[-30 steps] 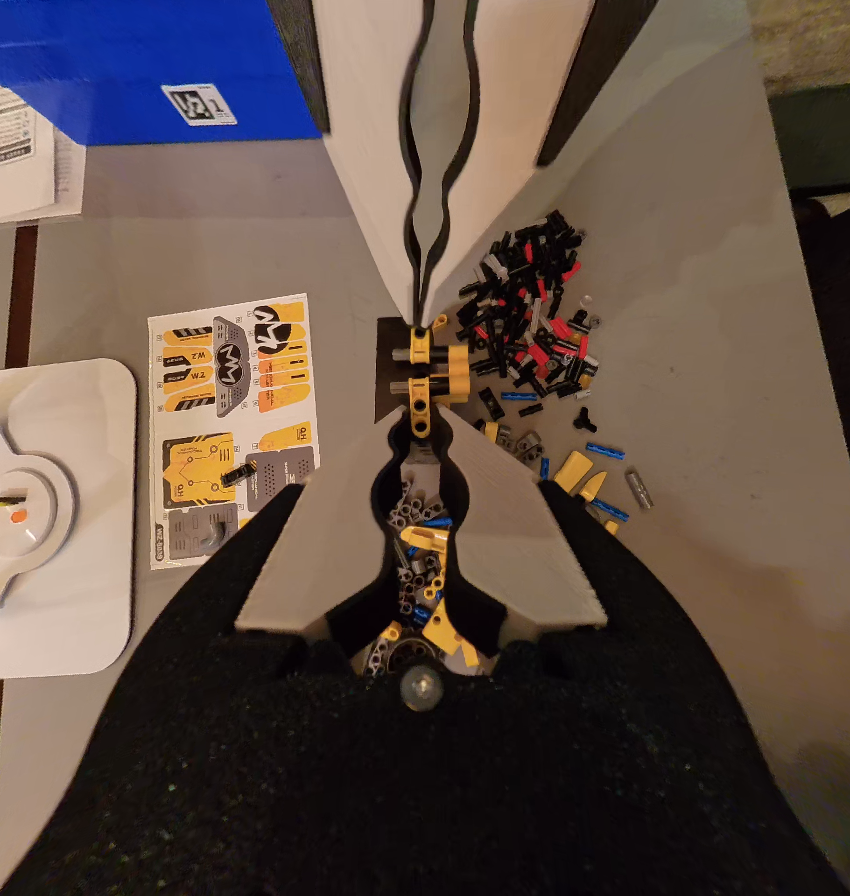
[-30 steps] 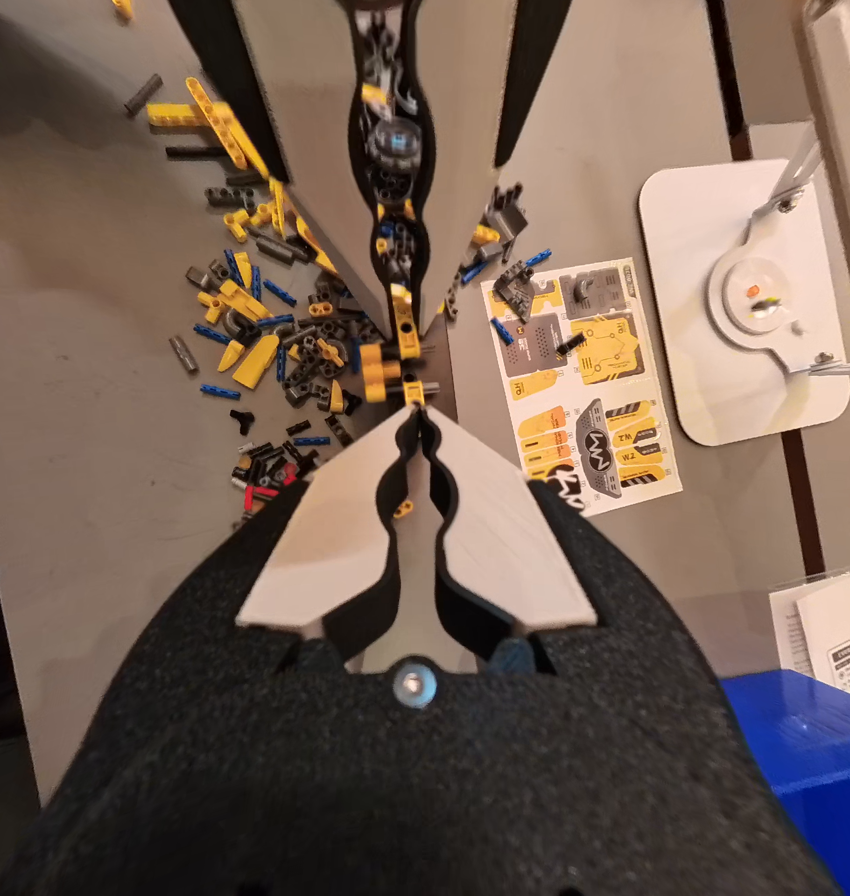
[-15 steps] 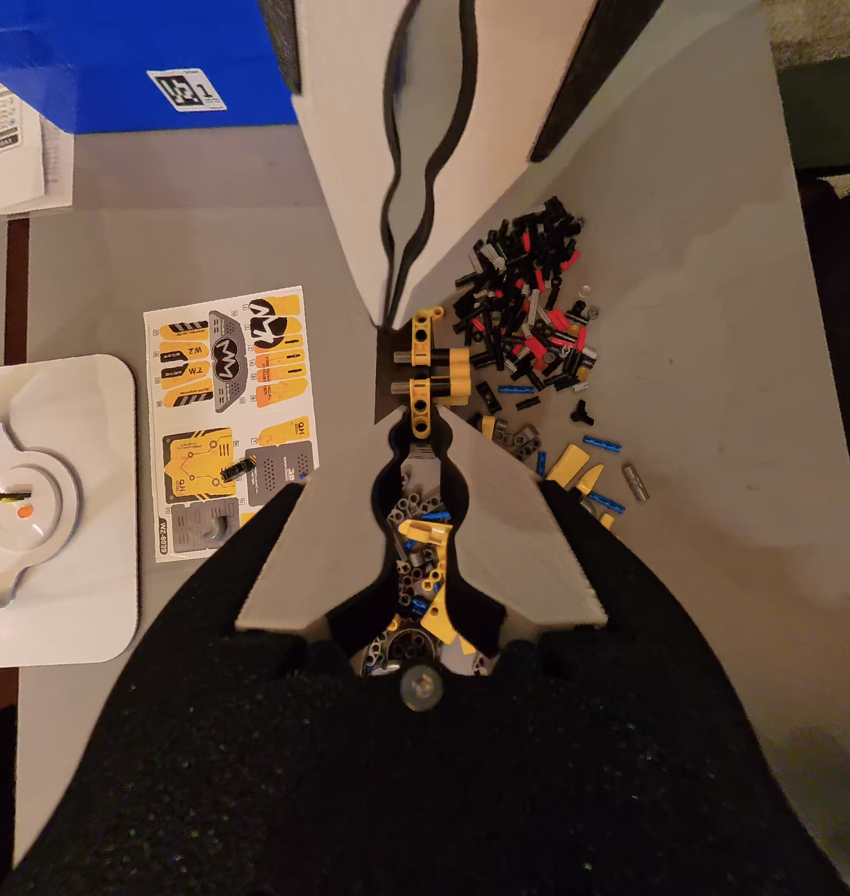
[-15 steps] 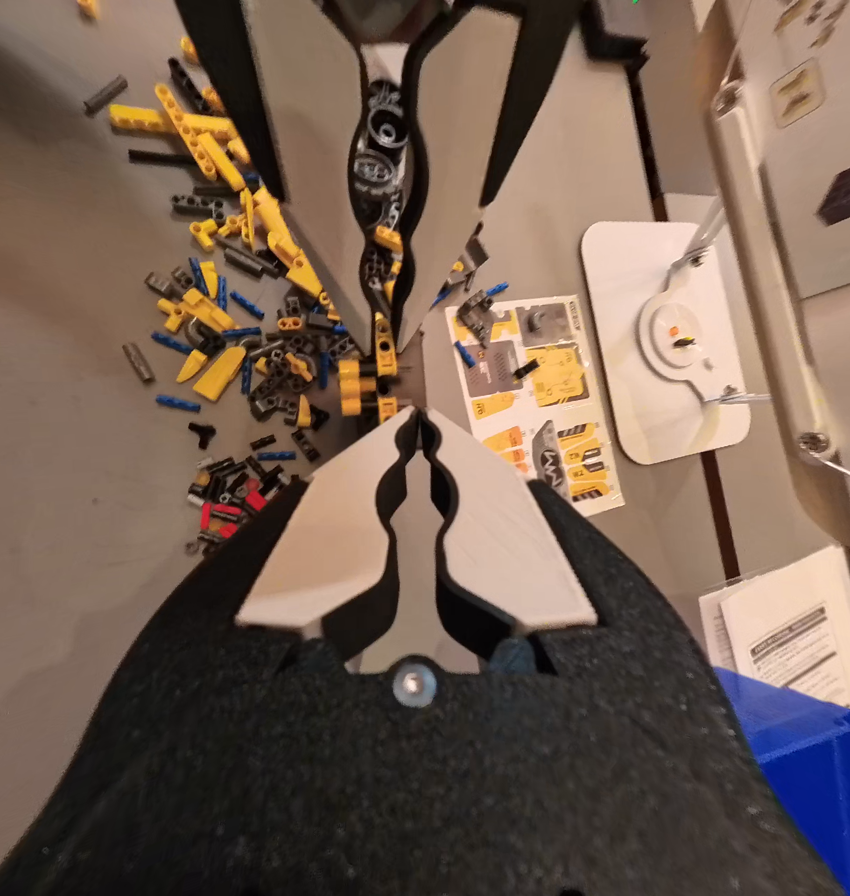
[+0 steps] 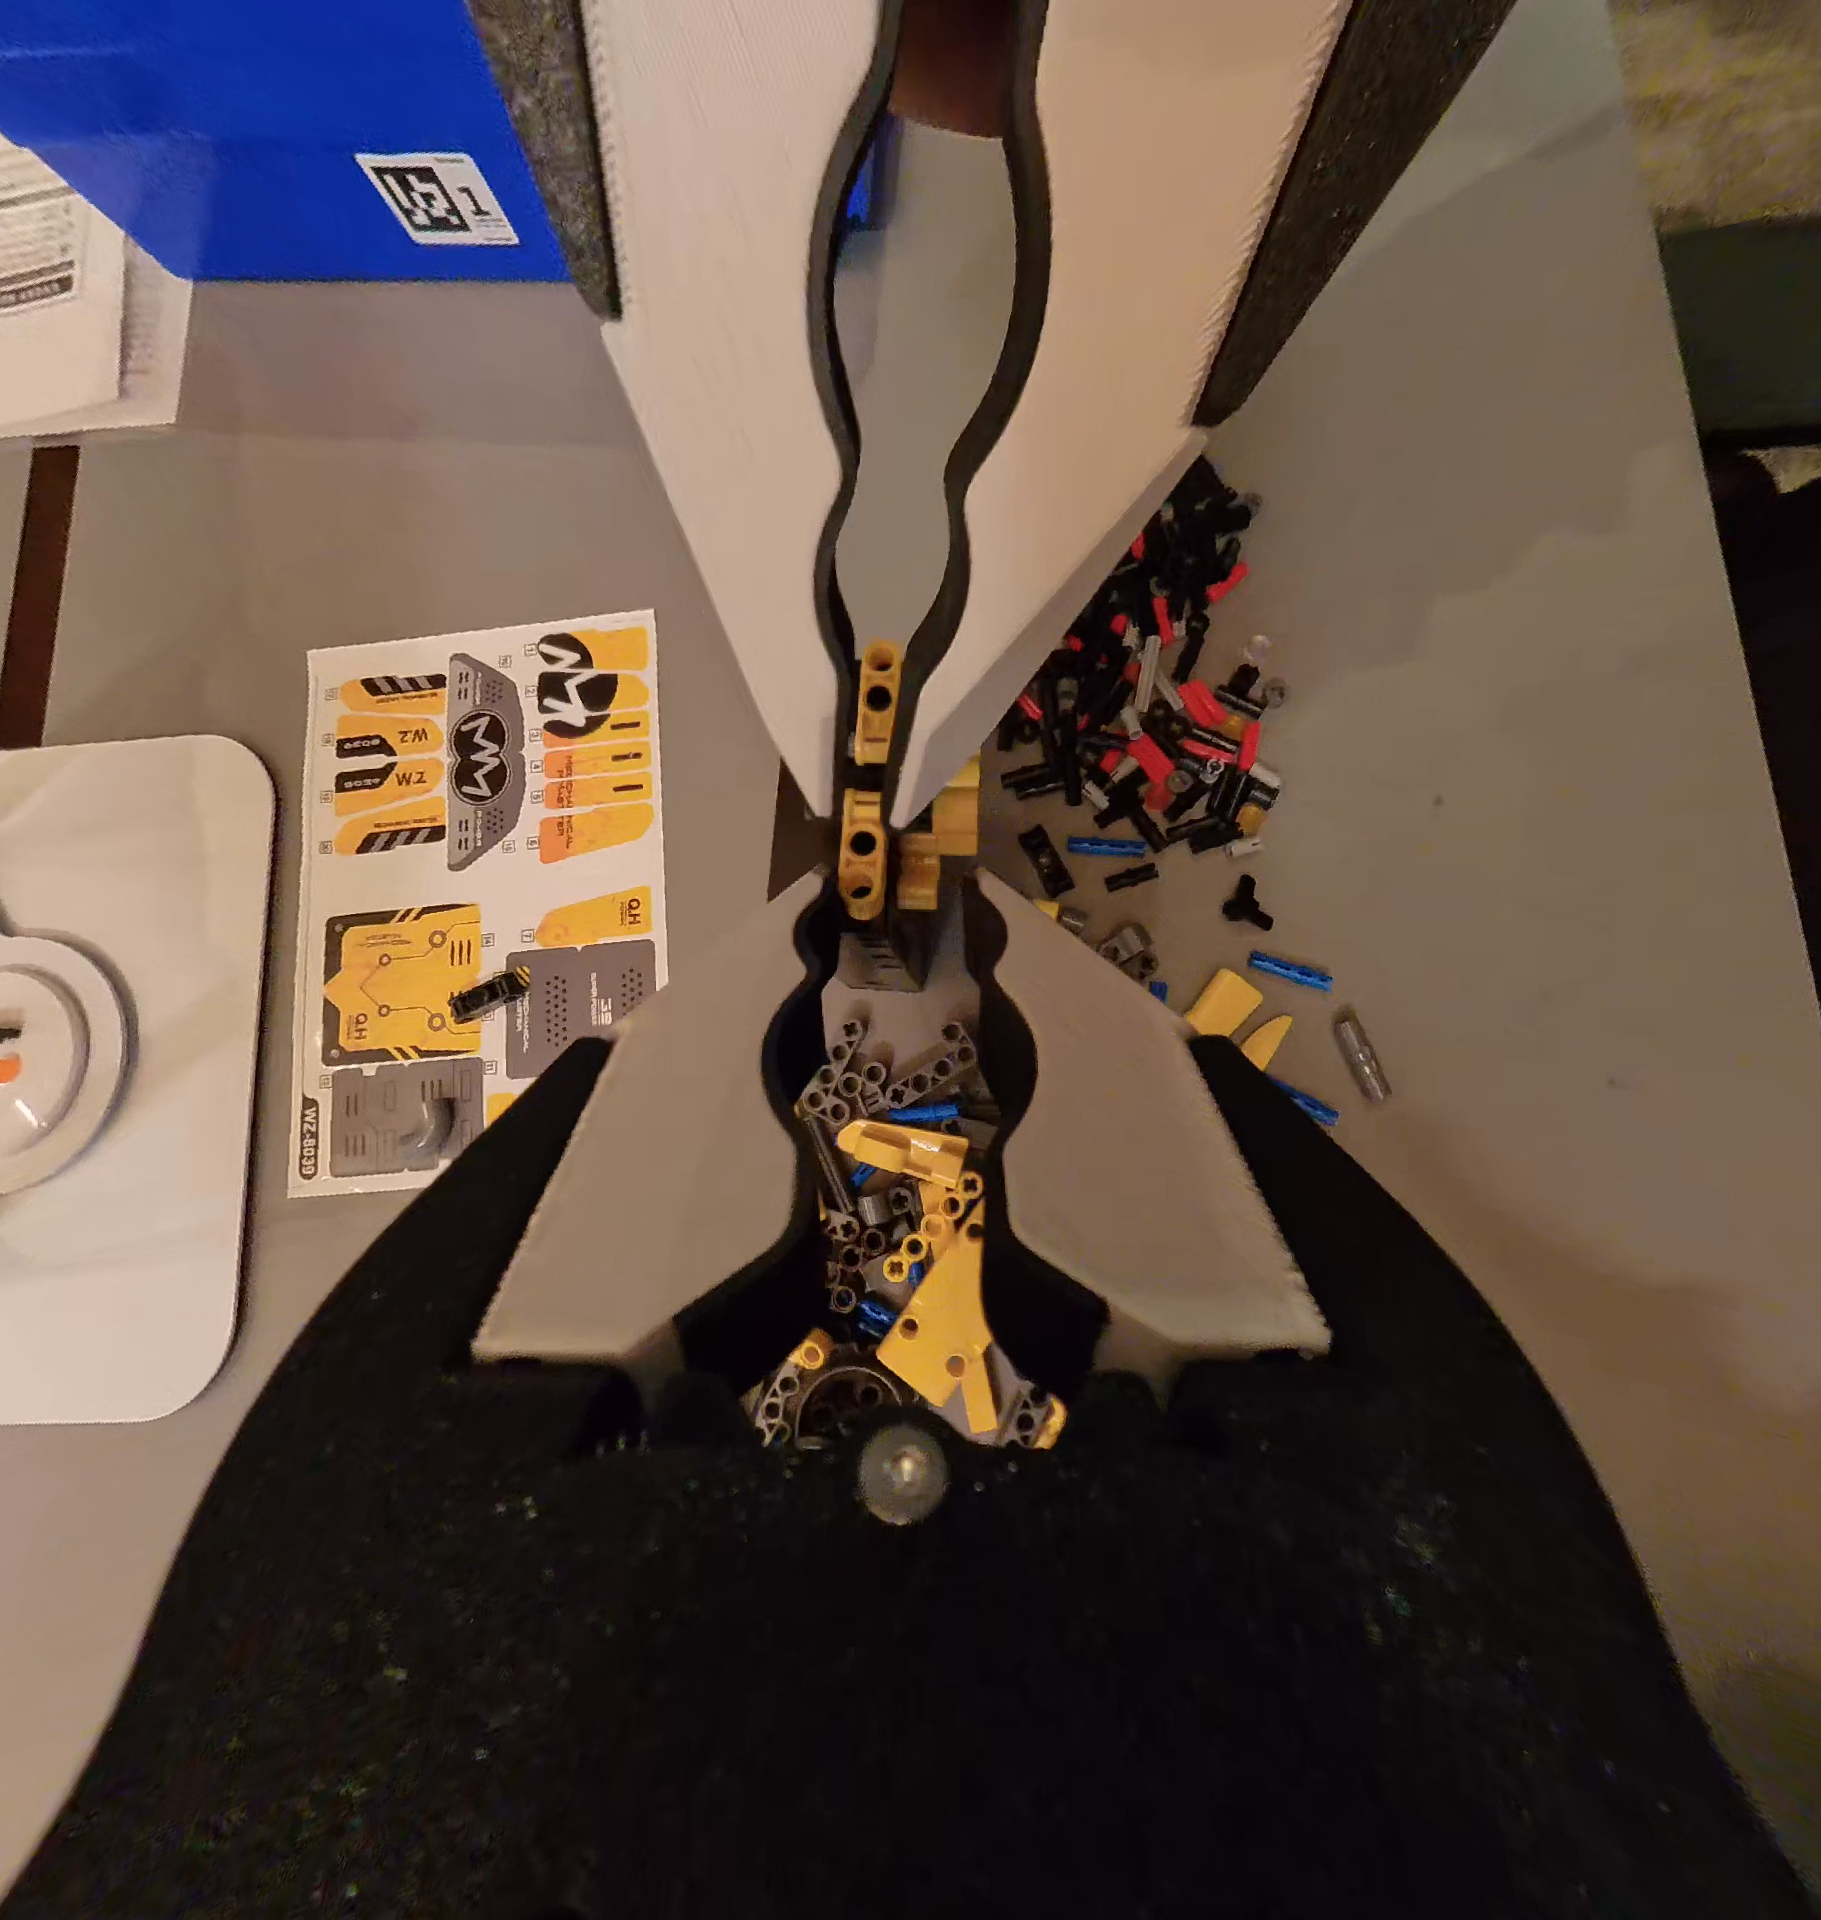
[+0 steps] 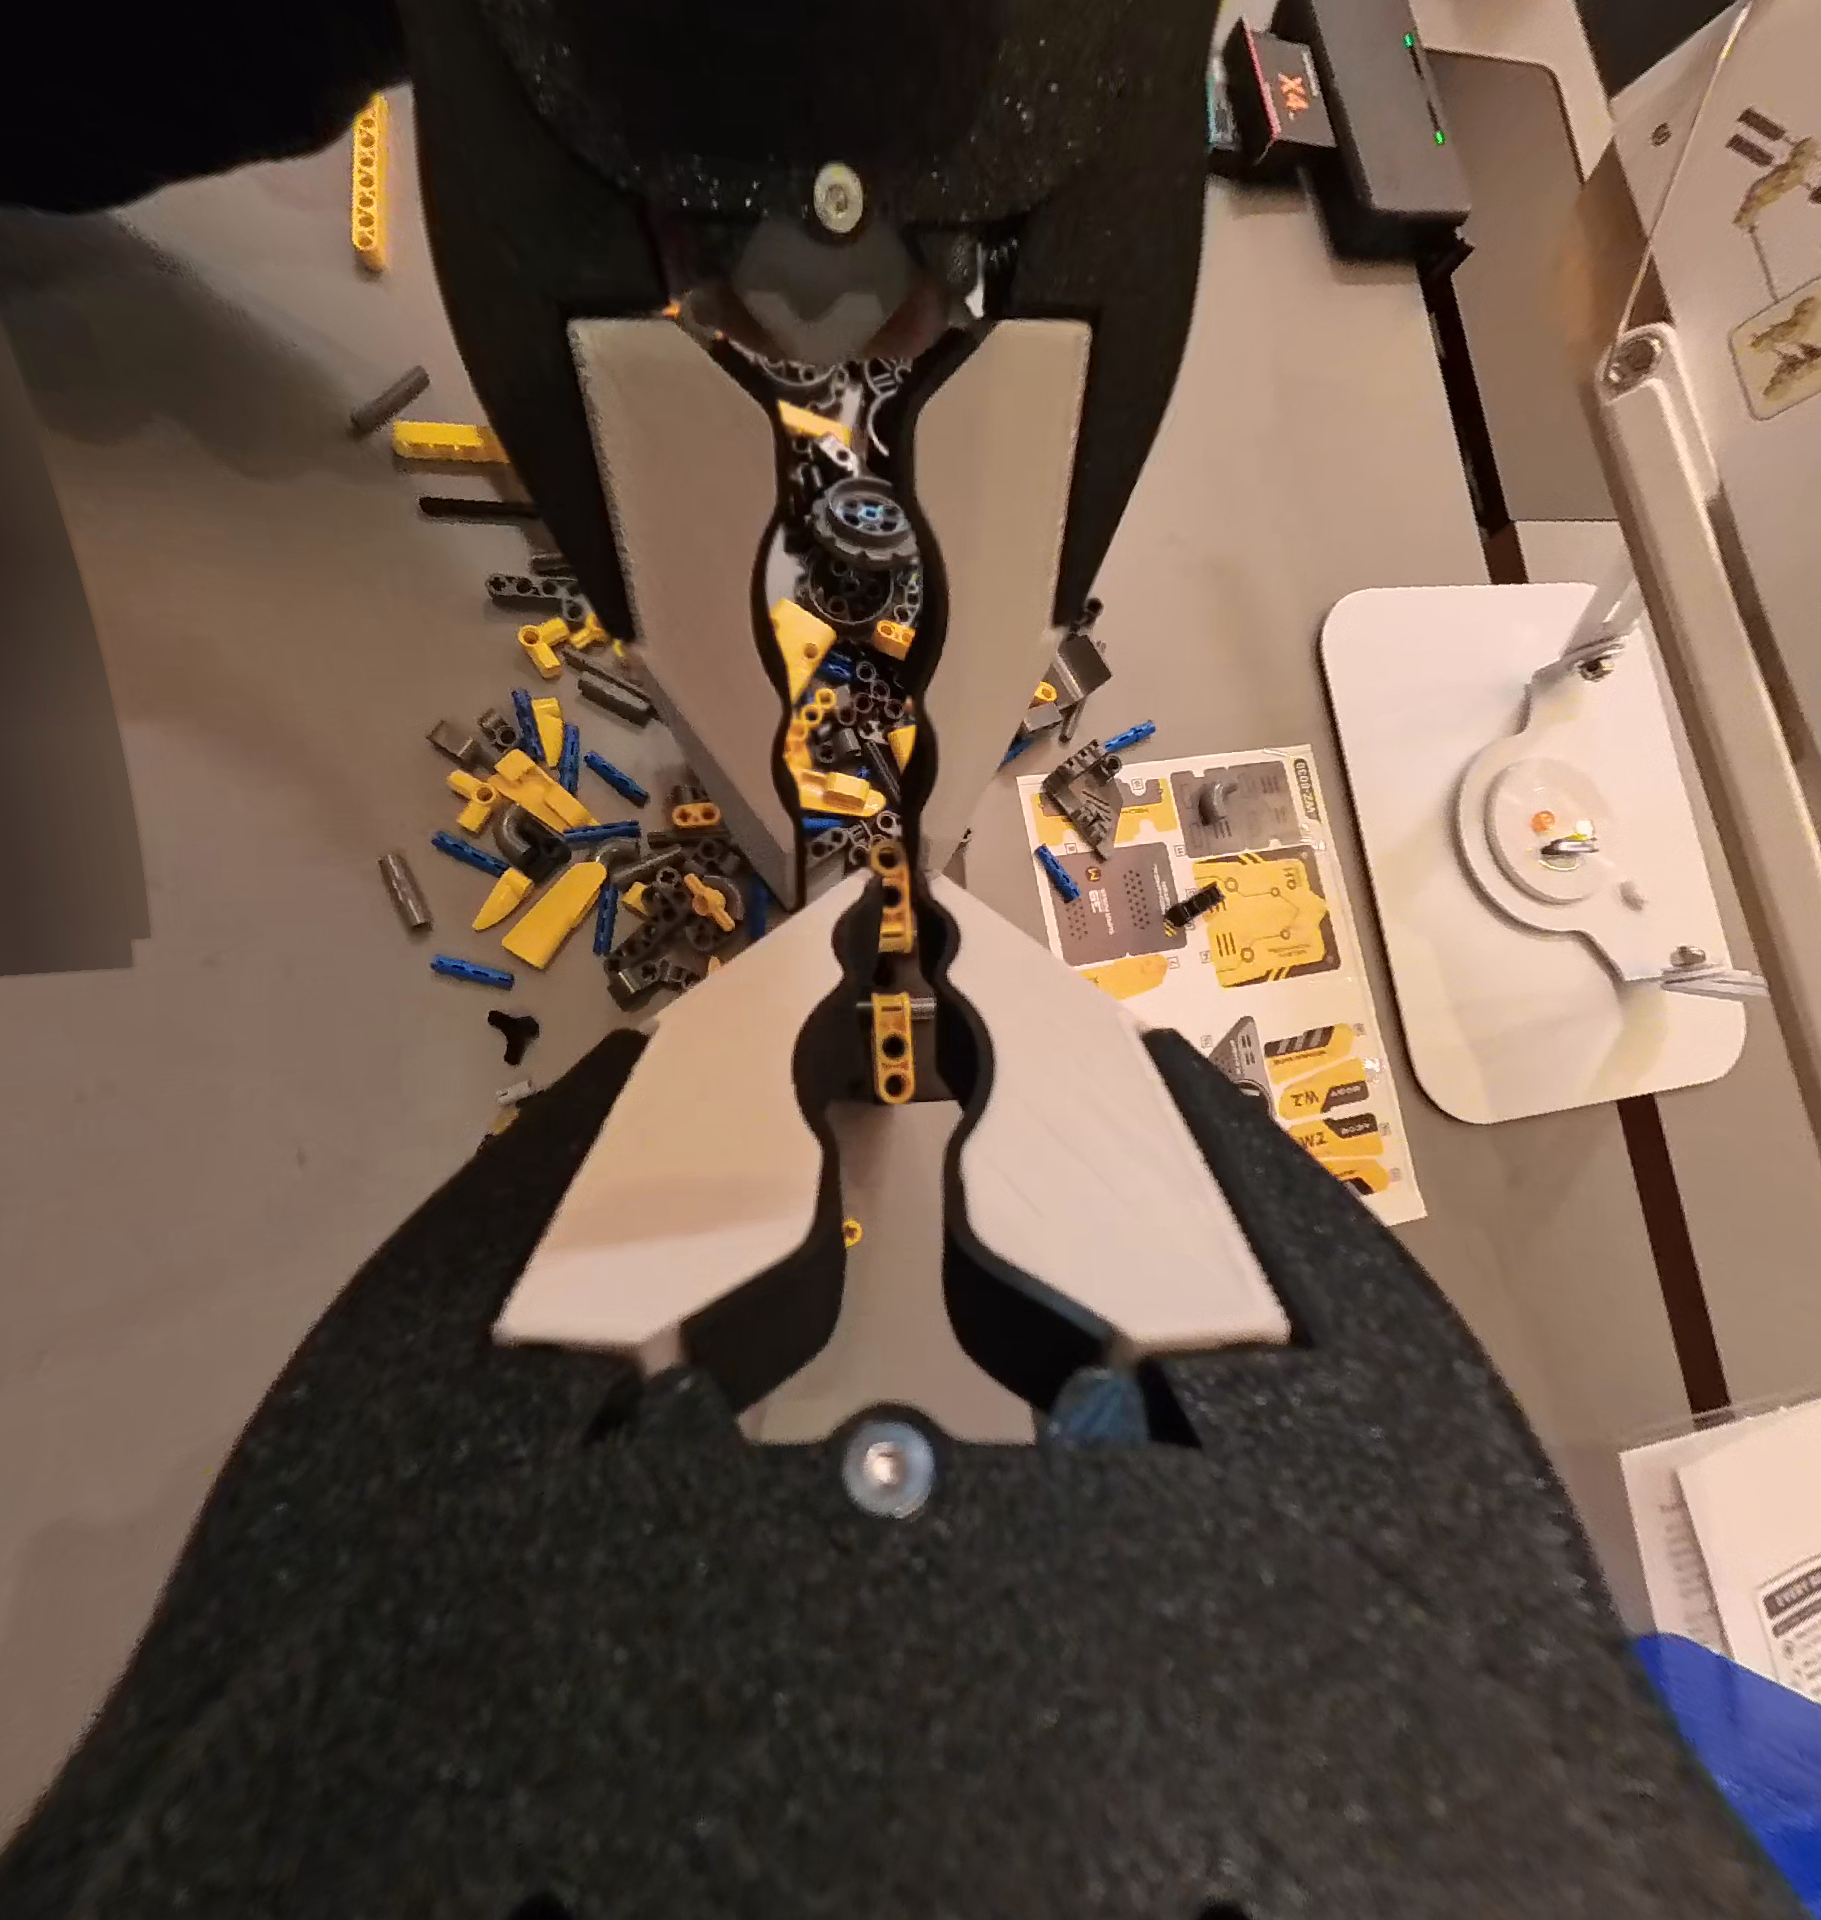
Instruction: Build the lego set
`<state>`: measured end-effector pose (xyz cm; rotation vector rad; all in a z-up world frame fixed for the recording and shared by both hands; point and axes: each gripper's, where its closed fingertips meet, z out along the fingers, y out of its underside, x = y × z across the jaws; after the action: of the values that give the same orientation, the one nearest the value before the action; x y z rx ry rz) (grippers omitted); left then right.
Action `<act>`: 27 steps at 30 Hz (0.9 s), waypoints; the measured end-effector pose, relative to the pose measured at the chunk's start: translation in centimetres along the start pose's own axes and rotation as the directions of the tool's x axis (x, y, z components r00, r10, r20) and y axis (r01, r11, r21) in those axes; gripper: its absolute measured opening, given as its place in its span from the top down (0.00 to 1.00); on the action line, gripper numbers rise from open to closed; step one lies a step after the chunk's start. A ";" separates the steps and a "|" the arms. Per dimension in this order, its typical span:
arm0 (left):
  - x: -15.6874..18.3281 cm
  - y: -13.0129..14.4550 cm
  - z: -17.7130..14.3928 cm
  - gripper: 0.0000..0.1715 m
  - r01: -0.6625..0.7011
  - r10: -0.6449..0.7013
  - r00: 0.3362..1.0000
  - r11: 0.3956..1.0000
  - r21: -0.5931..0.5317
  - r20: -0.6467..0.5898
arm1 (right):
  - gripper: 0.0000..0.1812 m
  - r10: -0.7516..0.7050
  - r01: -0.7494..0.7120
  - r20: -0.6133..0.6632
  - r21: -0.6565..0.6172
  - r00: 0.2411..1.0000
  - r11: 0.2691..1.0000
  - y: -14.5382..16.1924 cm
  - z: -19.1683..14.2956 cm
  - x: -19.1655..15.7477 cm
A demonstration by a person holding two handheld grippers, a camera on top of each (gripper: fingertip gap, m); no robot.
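Note:
A small yellow beam assembly (image 5: 864, 857) with dark pins hangs just above the grey table between the two grippers, which meet tip to tip. My right gripper (image 6: 901, 881) is shut on it, and one yellow beam (image 6: 895, 1049) reaches back between its fingers. In the left wrist view the right gripper (image 5: 867, 816) comes down from the top. My left gripper (image 5: 895, 891) is open, its fingertips apart on either side of the assembly's near end and not clamping it. In the right wrist view the left gripper (image 6: 873, 878) comes from the top.
A sticker sheet (image 5: 480, 894) lies left of the grippers beside a white stand base (image 5: 106, 1091). A pile of black and red pins (image 5: 1145, 707) and loose yellow, grey and blue parts (image 6: 573, 831) lie on the table. A blue box (image 5: 262, 135) and a paper booklet (image 5: 23, 291) sit at the far edge. Only a small space, under 4 cm, lies between the two pairs of fingers.
My left gripper, shut on the yellow assembly before, has opened. My right gripper has slid forward over the assembly and now grips it with a beam between its fingers.

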<state>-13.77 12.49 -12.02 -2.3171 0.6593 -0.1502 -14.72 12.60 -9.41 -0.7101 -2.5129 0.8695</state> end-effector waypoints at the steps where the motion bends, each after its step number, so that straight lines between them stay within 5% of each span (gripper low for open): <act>1: -0.1 0.1 -0.1 0.86 0.006 -0.006 1.000 1.000 0.010 0.008 | 0.97 -0.004 0.004 -0.001 -0.006 1.000 1.000 0.0 0.0 0.0; 11: -1.2 0.8 -1.7 0.77 0.111 -0.129 0.990 0.966 0.232 0.064 | 0.97 -0.017 0.015 -0.030 -0.063 0.999 0.998 -0.6 0.7 0.3; 18: -2.3 1.7 0.5 0.68 0.187 -0.202 0.979 0.939 0.287 0.023 | 0.95 0.128 -0.130 -0.021 -0.109 0.991 0.986 -1.3 0.7 0.5; 27: -1.4 1.0 1.8 0.71 0.236 -0.222 0.972 0.918 0.318 -0.081 | 0.94 0.131 -0.131 -0.012 -0.229 0.991 0.965 -0.3 1.3 0.0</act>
<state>-14.87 13.62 -13.92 -2.0650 0.3489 -0.3904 -15.47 11.82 -10.17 -0.9586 -2.6198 0.6265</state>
